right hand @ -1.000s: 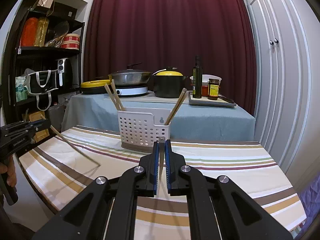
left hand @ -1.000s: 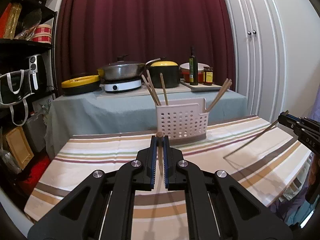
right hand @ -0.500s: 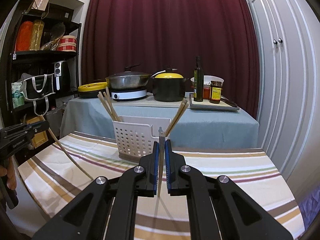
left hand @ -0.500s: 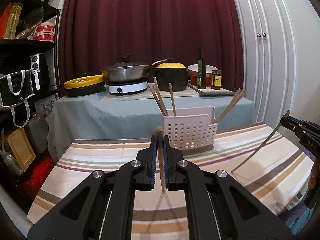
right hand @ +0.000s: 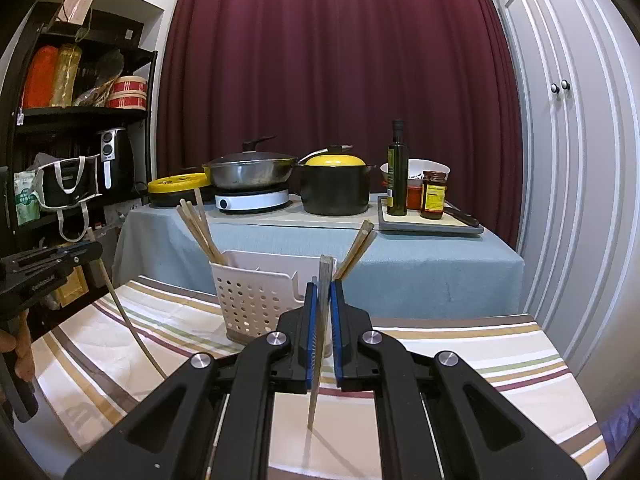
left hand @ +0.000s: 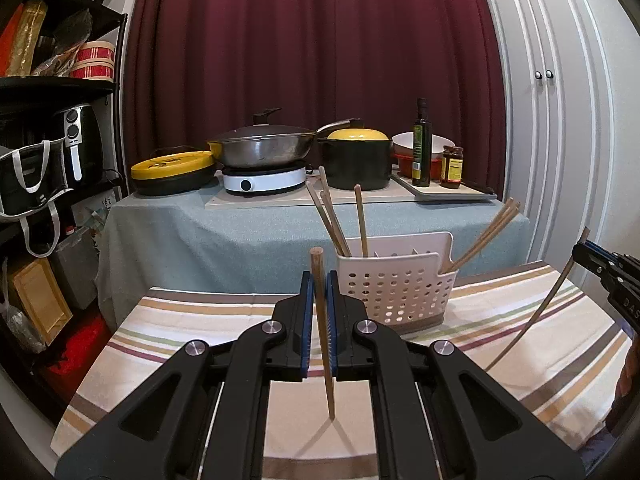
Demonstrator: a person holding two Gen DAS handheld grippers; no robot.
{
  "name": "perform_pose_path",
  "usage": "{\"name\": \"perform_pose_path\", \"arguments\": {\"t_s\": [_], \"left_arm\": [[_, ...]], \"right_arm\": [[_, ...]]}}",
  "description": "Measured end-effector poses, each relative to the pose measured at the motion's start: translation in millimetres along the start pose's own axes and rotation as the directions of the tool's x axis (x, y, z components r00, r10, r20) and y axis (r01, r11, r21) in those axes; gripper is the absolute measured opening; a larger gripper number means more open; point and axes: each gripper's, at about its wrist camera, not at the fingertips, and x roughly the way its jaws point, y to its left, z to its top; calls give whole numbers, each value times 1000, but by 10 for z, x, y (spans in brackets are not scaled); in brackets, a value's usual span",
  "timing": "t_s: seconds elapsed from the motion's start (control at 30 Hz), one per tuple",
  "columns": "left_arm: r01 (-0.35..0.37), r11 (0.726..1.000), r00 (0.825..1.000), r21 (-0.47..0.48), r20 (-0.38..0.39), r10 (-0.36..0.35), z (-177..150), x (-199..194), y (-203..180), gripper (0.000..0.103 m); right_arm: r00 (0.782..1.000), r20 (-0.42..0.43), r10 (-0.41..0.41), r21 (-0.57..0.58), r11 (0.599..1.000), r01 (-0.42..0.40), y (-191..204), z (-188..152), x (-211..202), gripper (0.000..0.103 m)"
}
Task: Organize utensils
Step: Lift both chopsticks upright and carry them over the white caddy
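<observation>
A white perforated caddy (left hand: 396, 292) (right hand: 256, 300) stands on the striped tablecloth (left hand: 192, 320), with wooden chopsticks (left hand: 332, 220) leaning out at its left end and more chopsticks (left hand: 488, 232) at its right end. My left gripper (left hand: 320, 280) is shut on a round-ended chopstick (left hand: 326, 376), held nearly upright, its tip just above the cloth, in front and left of the caddy. My right gripper (right hand: 322, 288) is shut on a square-ended chopstick (right hand: 314, 396), also nearly upright, just in front of the caddy. Each gripper shows at the other view's edge: the right gripper (left hand: 608, 276) and the left gripper (right hand: 48, 264).
Behind the striped table a blue-covered table (left hand: 240, 232) carries a wok on a hotplate (left hand: 264, 148), a black pot with yellow lid (left hand: 356, 156), an oil bottle (left hand: 422, 144) and jars. Black shelving (left hand: 48, 140) stands left, white cupboard doors (left hand: 560, 120) right. A hand (right hand: 20, 352) shows at left.
Both grippers have risen and swung their chopsticks from slanting to nearly upright. The caddy now sits lower and further right in the left wrist view. Both grips stayed shut.
</observation>
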Motion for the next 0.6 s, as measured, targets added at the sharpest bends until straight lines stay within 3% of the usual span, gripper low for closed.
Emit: {"name": "perform_pose_path", "arguments": {"t_s": [0.6], "left_arm": [[-16, 1000, 1000, 7, -10, 17, 114, 159, -12, 6]], "right_arm": [[999, 27, 28, 31, 999, -29, -27, 153, 28, 7]]}}
